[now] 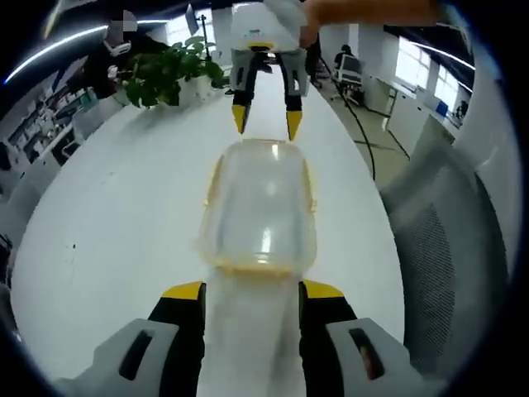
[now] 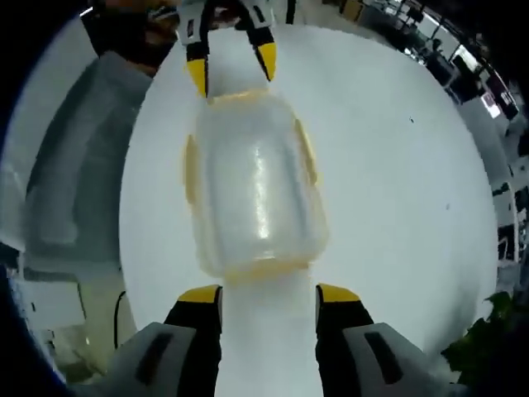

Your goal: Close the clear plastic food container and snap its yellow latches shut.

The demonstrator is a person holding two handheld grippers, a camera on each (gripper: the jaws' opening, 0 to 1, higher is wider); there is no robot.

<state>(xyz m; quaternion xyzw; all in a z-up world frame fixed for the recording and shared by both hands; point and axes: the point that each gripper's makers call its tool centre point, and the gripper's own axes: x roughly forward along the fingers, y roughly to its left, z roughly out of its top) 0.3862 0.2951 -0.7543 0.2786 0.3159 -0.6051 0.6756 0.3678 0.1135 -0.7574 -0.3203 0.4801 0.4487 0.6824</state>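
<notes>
1. Clear container with yellow latches rests on white table, between both grippers.
2. Left gripper and right gripper: jaws spread, holding nothing.
3. Office: potted plant, mesh chair.

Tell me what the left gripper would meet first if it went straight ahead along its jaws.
The left gripper, jaws open, points at the clear container on the white table. It would likely meet the container's near short end first; the right gripper lies beyond.
</notes>
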